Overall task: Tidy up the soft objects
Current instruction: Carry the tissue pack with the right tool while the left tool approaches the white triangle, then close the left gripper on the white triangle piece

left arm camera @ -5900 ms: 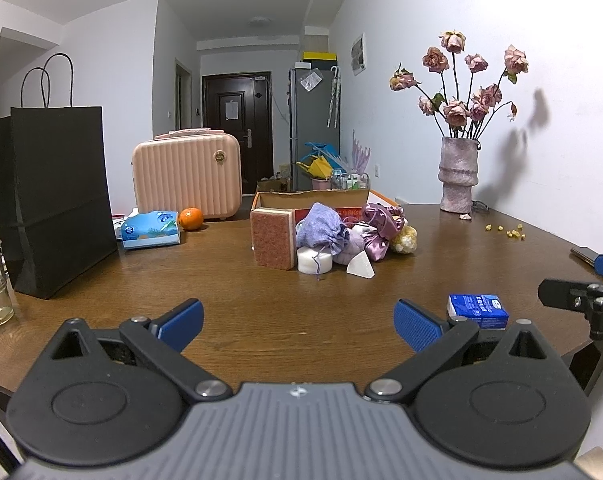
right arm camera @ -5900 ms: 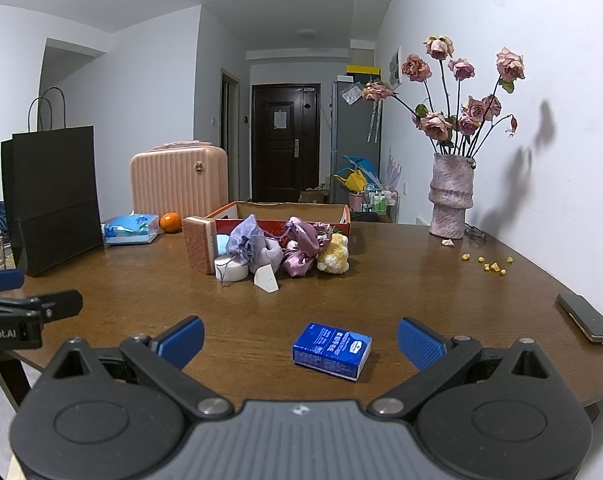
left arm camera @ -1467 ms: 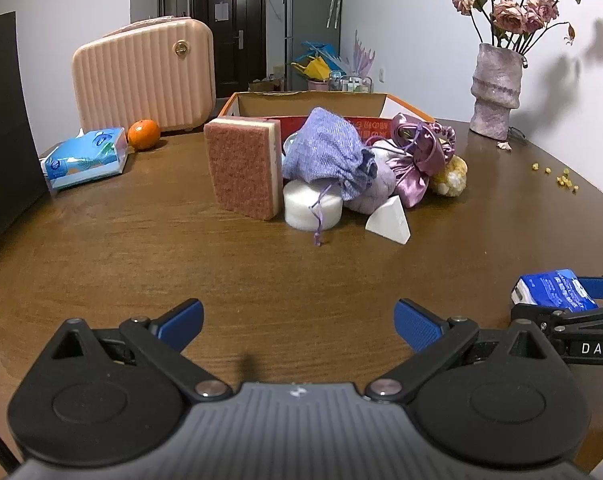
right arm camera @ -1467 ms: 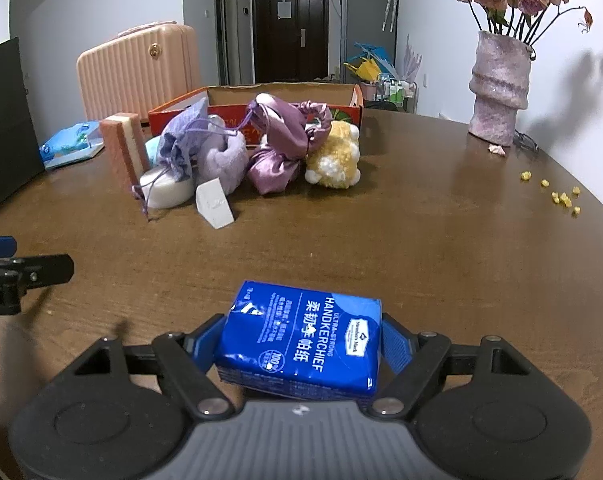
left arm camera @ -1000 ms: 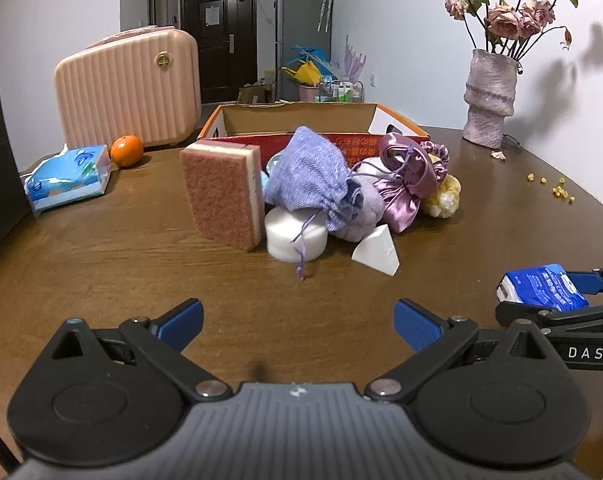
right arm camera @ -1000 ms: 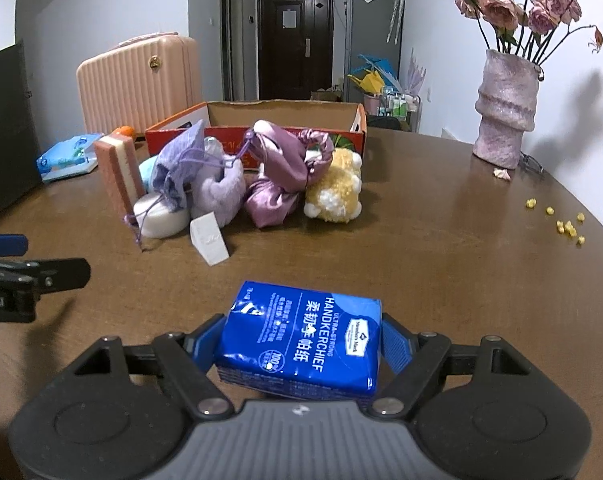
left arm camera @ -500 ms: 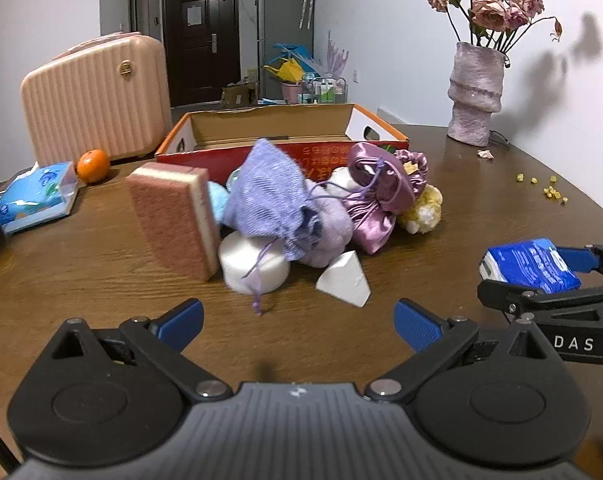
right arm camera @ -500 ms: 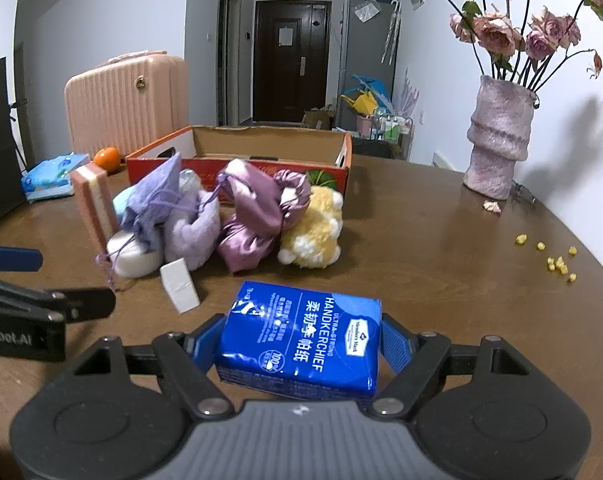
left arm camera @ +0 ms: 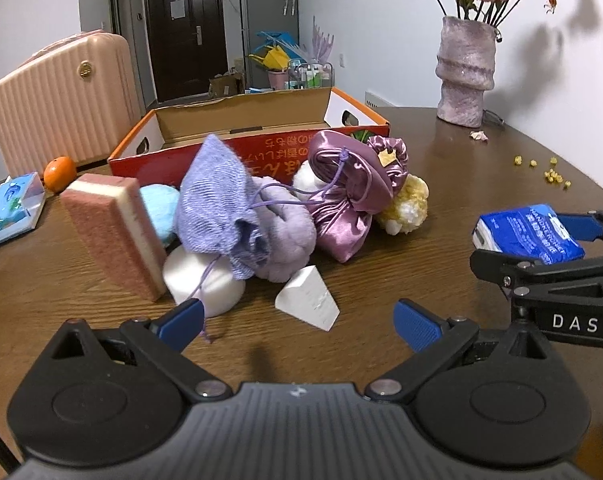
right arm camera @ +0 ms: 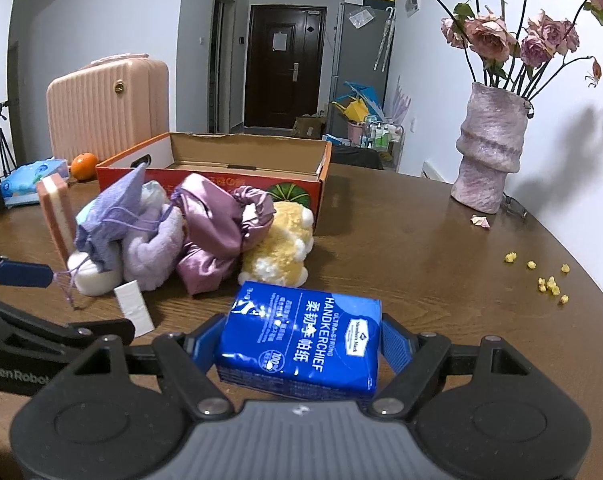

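Your right claw [right arm camera: 301,346] is clamped across the short sides of a blue tissue pack [right arm camera: 301,342], held level above the brown counter [right arm camera: 441,248], just in front of the heap of soft things. The pack looks light and squashy, with a glossy film wrap that could slip, so your grip on its 2 flat ends, near the middle, suits it; squeezing harder would likely only crumple it. Its label reads "ULTRA-STRONG HANDKERCHIEF" and "Member's Mark", with Chinese characters and a "100" mark. Your left claw [left arm camera: 299,318] stands apart and holds nothing, low over the counter, with a white wedge sponge [left arm camera: 307,298] just ahead of it. Behind the heap sits an open orange cardboard box [right arm camera: 237,160], probably where the pack belongs; its red side carries print too small to read. The heap holds a lilac drawstring pouch [left arm camera: 217,208], a purple satin bag [left arm camera: 349,196], a yellow plush [right arm camera: 277,256] and a pink sponge block [left arm camera: 113,232]. "DAS" shows on the right tool's body, "GenRobo" on the left's.
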A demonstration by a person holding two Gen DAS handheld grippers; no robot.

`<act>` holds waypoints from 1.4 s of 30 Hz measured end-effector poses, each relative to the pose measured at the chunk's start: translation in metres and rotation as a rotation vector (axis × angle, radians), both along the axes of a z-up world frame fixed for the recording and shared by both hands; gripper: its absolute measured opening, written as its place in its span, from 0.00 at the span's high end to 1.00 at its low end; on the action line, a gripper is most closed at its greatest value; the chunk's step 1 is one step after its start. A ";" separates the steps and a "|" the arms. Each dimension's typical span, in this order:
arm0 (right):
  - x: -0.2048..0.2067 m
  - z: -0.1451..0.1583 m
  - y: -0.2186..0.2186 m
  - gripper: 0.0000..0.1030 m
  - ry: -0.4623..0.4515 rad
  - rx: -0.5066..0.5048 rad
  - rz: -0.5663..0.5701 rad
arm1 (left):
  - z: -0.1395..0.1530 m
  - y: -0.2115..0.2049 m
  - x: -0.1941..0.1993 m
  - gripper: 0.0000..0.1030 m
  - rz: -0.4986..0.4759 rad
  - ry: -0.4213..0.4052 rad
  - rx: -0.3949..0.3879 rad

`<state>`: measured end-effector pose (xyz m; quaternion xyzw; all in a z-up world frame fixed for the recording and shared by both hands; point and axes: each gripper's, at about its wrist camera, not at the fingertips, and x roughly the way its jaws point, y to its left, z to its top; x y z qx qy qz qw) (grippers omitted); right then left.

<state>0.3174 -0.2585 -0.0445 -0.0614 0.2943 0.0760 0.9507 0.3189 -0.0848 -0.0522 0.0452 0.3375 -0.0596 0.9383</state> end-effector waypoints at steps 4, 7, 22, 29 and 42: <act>0.009 -0.004 -0.004 0.23 0.002 0.003 -0.002 | -0.006 -0.004 0.010 0.06 0.003 0.019 0.003; 0.014 -0.007 -0.006 0.23 0.002 0.011 0.001 | -0.010 -0.004 0.018 0.15 -0.001 0.041 -0.006; 0.019 -0.022 -0.010 0.23 0.021 0.053 0.017 | -0.027 0.000 0.039 0.62 -0.024 0.087 -0.042; 0.015 -0.023 -0.008 0.23 0.012 0.052 0.020 | -0.024 0.003 0.034 0.67 -0.041 0.078 -0.057; 0.001 -0.014 0.001 0.23 -0.030 0.062 0.018 | 0.001 0.014 0.002 0.68 -0.071 -0.013 -0.098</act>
